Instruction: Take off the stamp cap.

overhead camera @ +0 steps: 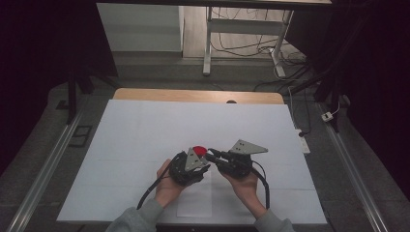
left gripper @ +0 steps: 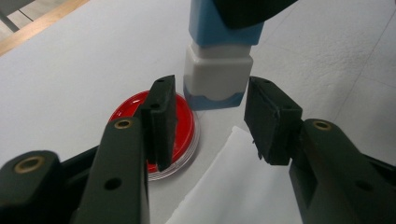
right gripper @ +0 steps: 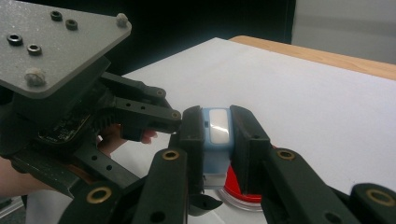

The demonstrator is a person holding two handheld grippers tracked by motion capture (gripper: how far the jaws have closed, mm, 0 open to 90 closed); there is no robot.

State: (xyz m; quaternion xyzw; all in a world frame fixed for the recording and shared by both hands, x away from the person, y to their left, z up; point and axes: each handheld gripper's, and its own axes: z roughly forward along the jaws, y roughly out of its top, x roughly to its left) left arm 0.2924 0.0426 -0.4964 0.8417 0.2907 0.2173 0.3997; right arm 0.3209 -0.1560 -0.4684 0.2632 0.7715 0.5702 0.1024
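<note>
Stamp held upright beside the ink pad

The right gripper [right gripper: 215,135] clamps the blue-and-white stamp [left gripper: 217,70]; the left gripper [left gripper: 210,116], jaws parted, brackets its cap, not yet gripping. The red ink pad [left gripper: 184,130] lies at its seven o'clock.

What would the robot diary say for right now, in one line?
right gripper: shut on blue-and-white stamp | left gripper: open, jaws either side of stamp's cap | red ink pad: on table

My hand-held grippers crowd the red dish [overhead camera: 198,150]; beyond it the white tabletop [overhead camera: 159,125] lies free.
</note>
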